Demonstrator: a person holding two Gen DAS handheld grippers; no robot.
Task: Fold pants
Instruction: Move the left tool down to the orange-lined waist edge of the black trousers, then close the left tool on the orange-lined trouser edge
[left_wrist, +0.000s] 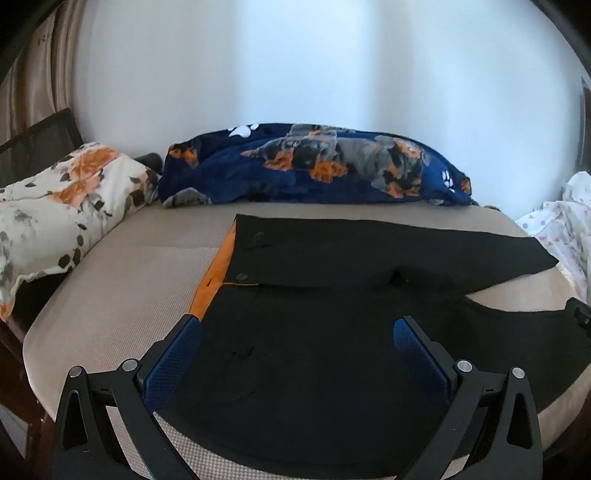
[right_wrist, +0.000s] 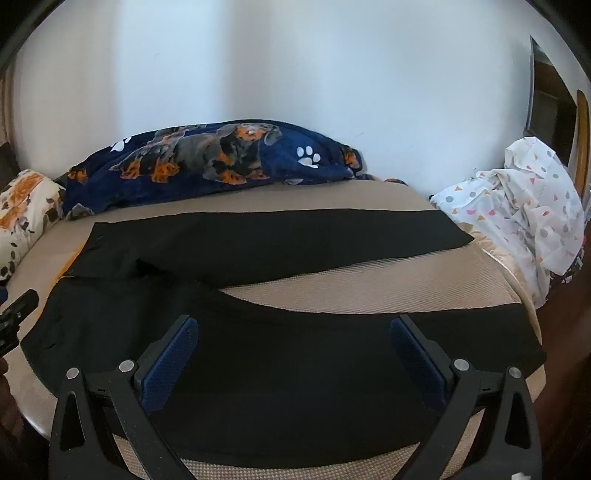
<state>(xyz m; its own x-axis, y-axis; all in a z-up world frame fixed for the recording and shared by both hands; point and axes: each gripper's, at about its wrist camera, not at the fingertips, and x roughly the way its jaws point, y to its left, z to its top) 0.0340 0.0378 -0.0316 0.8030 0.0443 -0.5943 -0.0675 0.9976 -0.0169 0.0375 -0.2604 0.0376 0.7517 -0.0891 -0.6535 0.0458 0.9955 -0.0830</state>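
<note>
Both tongs (left_wrist: 295, 328) (right_wrist: 293, 328) spread above pants (left_wrist: 332, 350), legs splayed

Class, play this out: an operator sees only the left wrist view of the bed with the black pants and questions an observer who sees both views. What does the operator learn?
Operator: Where does the near leg end?
Observer: The black pants end at a hem near the bed's right edge.
Operator: What is that white cloth at my right edge?
Observer: A crumpled white sheet with coloured shapes.
Operator: And the right gripper?
Observer: The right gripper is open above the near leg, holding nothing.
</note>
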